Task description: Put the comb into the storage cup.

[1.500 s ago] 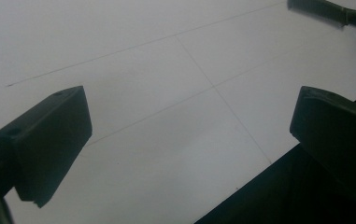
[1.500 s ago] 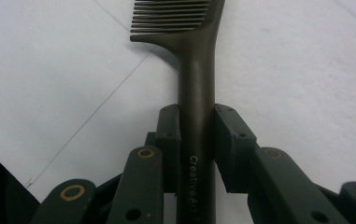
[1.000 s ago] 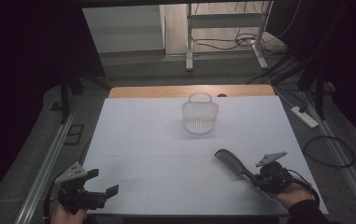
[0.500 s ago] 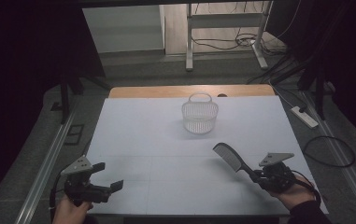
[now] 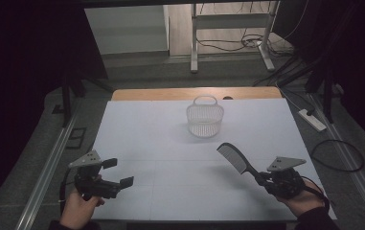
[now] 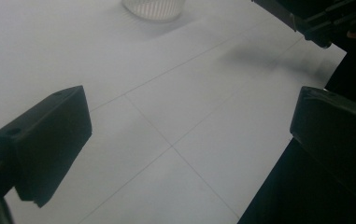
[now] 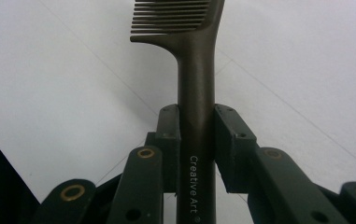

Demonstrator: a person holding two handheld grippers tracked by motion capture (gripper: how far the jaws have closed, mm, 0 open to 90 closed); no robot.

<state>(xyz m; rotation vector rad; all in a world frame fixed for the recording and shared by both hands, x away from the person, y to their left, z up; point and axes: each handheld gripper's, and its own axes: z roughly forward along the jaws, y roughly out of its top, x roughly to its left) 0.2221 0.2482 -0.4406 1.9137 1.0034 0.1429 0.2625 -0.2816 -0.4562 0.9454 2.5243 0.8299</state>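
Note:
A dark comb point(image 5: 234, 158) point(image 7: 195, 70) is held above the white table top point(image 5: 170, 143) near the front right. My right gripper point(image 5: 264, 179) point(image 7: 197, 140) is shut on the comb's handle, and the toothed end points up and toward the far left. A small white slatted basket point(image 5: 205, 118) point(image 6: 151, 8) with a handle stands at the middle back, apart from the comb. At the front left my left gripper point(image 5: 119, 173) point(image 6: 185, 135) is open, nothing between its jaws, over the table's near edge.
A wooden strip point(image 5: 194, 93) runs along the table's far edge. Metal rails point(image 5: 46, 167) flank the table on both sides. A power strip point(image 5: 313, 120) and cables point(image 5: 338, 155) lie on the floor at the right.
The left gripper has moved forward and a little right, onto the table's front left. The right gripper has lifted the comb slightly toward the basket.

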